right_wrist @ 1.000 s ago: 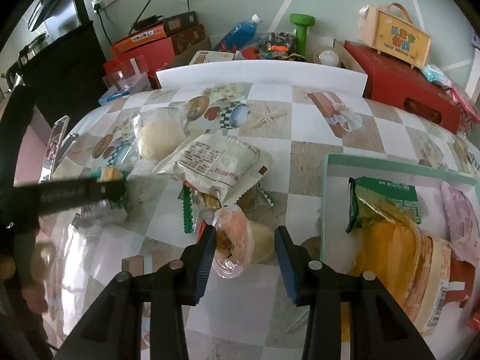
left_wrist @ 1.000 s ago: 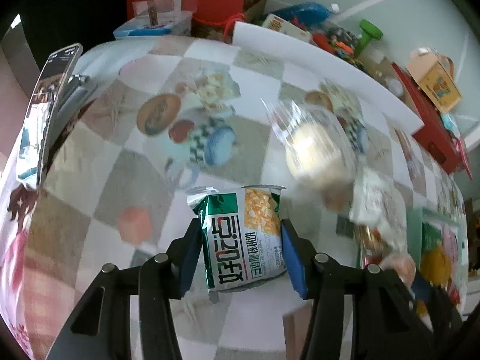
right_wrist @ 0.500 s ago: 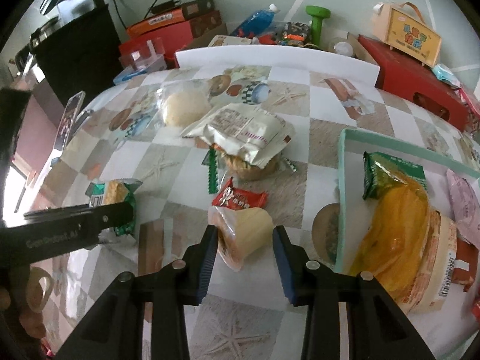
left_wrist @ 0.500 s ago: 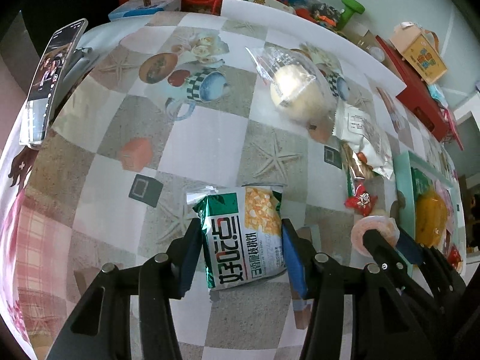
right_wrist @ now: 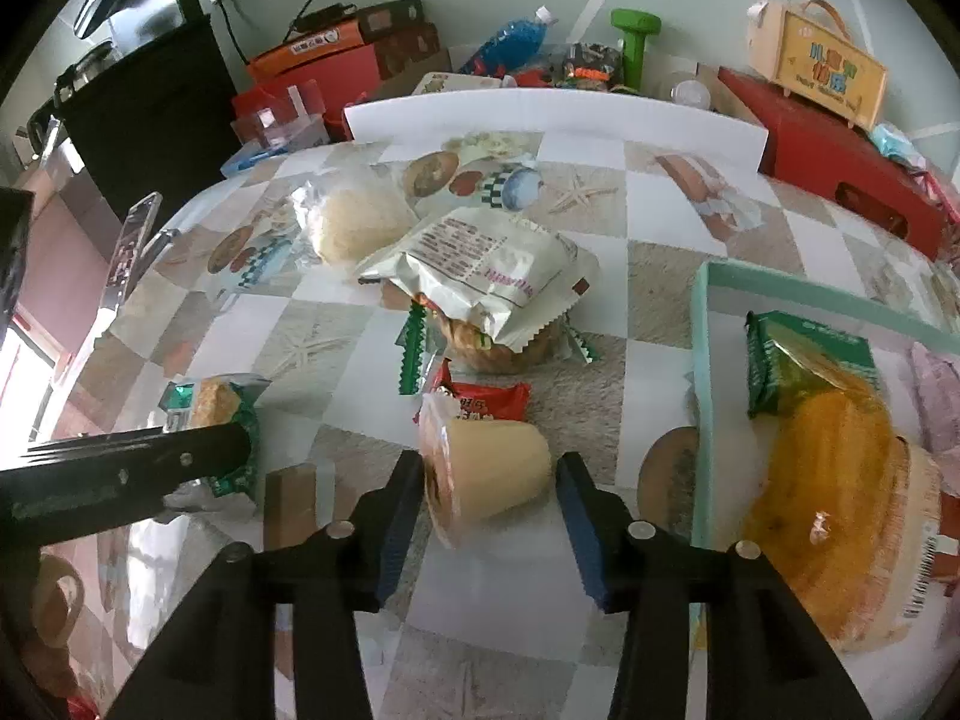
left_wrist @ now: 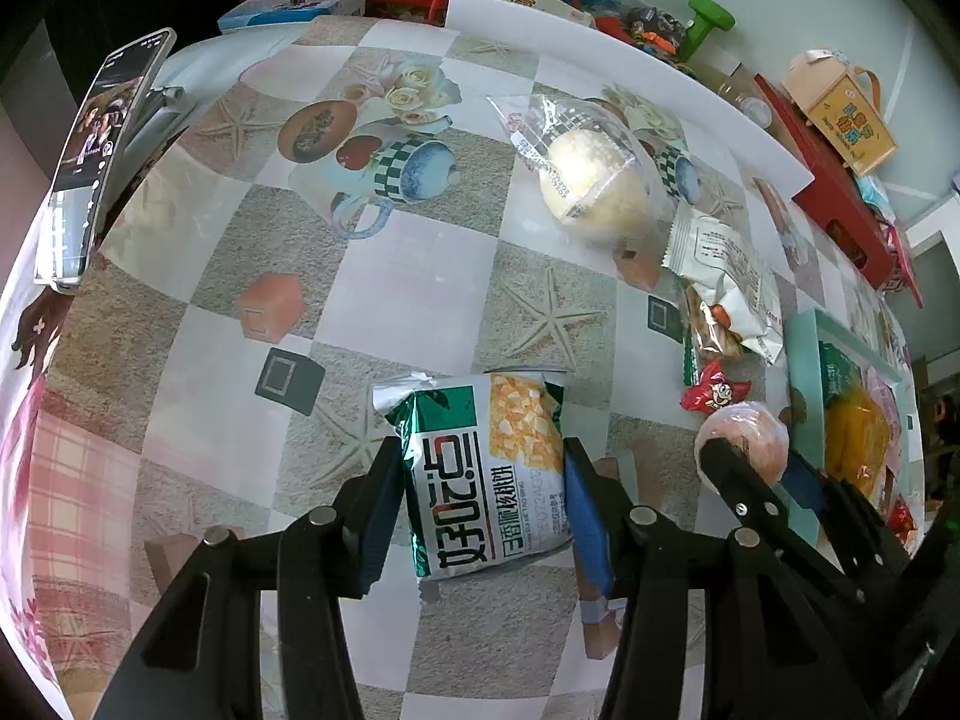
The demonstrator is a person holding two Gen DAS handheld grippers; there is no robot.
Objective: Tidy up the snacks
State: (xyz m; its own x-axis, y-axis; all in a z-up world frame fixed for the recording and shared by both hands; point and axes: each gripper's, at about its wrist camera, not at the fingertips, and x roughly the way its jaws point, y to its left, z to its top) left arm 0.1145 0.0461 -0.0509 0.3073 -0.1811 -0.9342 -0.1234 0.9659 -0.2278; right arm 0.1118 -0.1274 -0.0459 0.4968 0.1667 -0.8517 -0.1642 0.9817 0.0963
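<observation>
— Both grippers first: what are they doing?

— Mine on the left, the left gripper [left_wrist: 480, 495], is clamped on the green snack packet [left_wrist: 483, 471] above the table [left_wrist: 198, 324]. My right gripper [right_wrist: 489, 489] is opening; the jelly cup [right_wrist: 483, 468] sits between its pads, the right pad clear of it.

— And the rest?

— Teal tray [right_wrist: 701, 360] just right, holding the yellow pudding tub [right_wrist: 831, 492]. Small red packet [right_wrist: 489, 399] lies behind the cup.

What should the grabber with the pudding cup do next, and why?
Probably close back on the pudding cup and carry it right, over the rim of the teal tray. The right gripper has its jaws opening, with a gap at the right pad, and the cup lies on its side on the tablecloth, outside the tray where other snacks already sit.
</observation>
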